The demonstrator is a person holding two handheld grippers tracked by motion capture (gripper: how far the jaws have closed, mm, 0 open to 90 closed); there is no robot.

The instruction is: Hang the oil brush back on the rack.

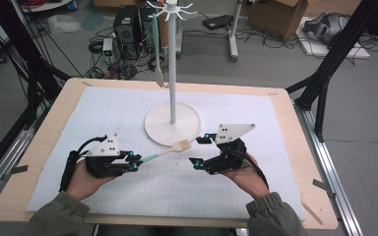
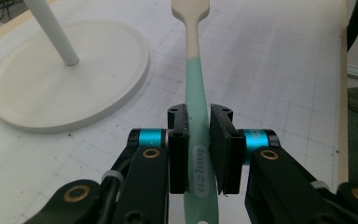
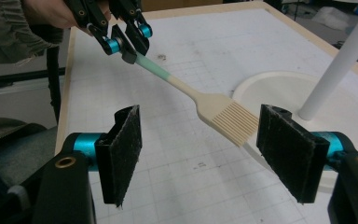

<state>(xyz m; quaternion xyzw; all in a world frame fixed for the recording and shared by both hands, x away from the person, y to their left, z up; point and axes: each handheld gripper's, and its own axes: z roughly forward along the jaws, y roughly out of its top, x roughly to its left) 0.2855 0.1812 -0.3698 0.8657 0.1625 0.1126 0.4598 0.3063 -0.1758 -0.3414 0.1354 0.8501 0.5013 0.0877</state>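
Over the near half of the white mat, a brush passes between two hands.

Left gripper clamps the green handle of the brush; its bristles reach toward the right gripper, jaws wide apart and empty. Just behind stands the rack's round base and pole, where a spatula hangs; bare mat lies either side.

Grey floor strewn with cables; cardboard box and computer tower behind wooden tabletop.
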